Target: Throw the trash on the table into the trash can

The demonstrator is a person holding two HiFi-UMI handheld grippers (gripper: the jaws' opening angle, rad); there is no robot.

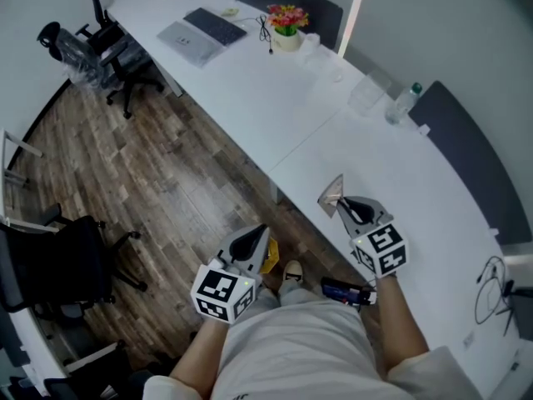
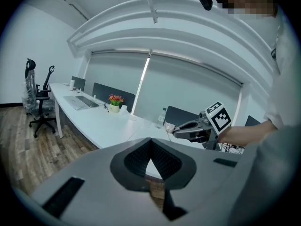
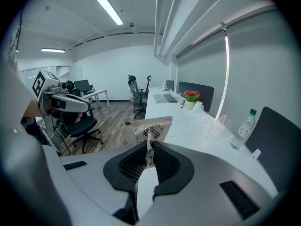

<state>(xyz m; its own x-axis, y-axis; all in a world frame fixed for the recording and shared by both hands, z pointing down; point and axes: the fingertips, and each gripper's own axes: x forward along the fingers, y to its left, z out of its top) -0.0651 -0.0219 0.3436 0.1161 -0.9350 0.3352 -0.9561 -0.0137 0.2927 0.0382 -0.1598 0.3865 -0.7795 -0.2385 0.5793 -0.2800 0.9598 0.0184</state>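
Silvery printed wrapper [image 1: 332,193] sat pinched in the right gripper [image 1: 341,203], whose jaws were closed tight on it, over the near edge of the white table [image 1: 391,165]. At its eight o'clock the left gripper [image 1: 252,242] hung over the wood floor [image 1: 166,165], jaws together and empty.

wrapper [image 1: 332,194] in right hand-held gripper [image 1: 343,202]
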